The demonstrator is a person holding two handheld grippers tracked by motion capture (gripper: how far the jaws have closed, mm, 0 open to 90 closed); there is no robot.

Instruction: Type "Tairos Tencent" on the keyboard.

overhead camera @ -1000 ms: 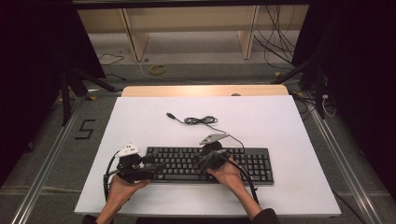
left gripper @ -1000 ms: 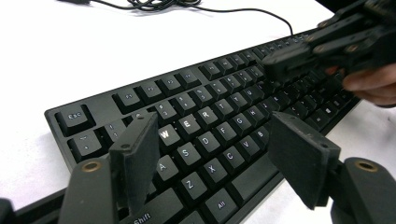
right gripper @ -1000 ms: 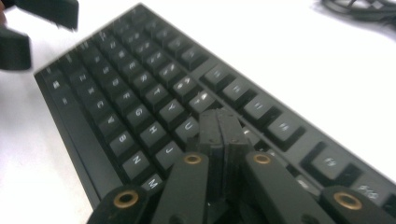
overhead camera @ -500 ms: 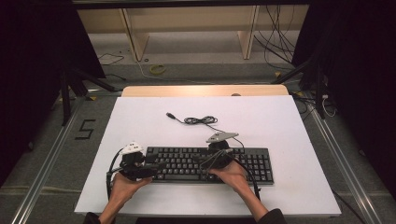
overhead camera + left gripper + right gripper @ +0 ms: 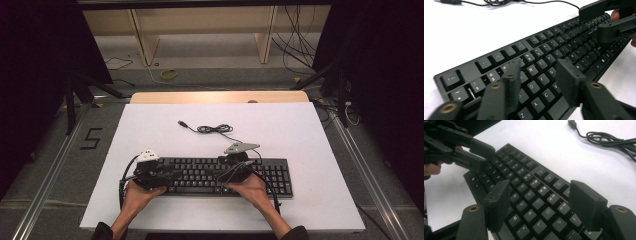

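both hands barely shifted; left hand-held gripper (image 5: 167, 175) jaws have just been narrowing, half open, empty, right hand-held gripper (image 5: 225, 175) spreading wide, empty. typing on the keyboard (image 5: 210, 172) at lower centre looks in hand; next, press a key.

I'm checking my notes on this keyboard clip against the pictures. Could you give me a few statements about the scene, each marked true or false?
1. The keyboard lies flat on the white table. True.
2. The keyboard's cable lies coiled on the table behind the keyboard, its plug loose. True.
3. The right hand-held gripper is clamped on the cable. False: its jaws stand apart over the keys, nothing pressed between them.
4. The left hand-held gripper hovers over the number pad. False: it is over the letter keys at the Esc end.
5. A mouse sits beside the keyboard. False: no mouse is there.
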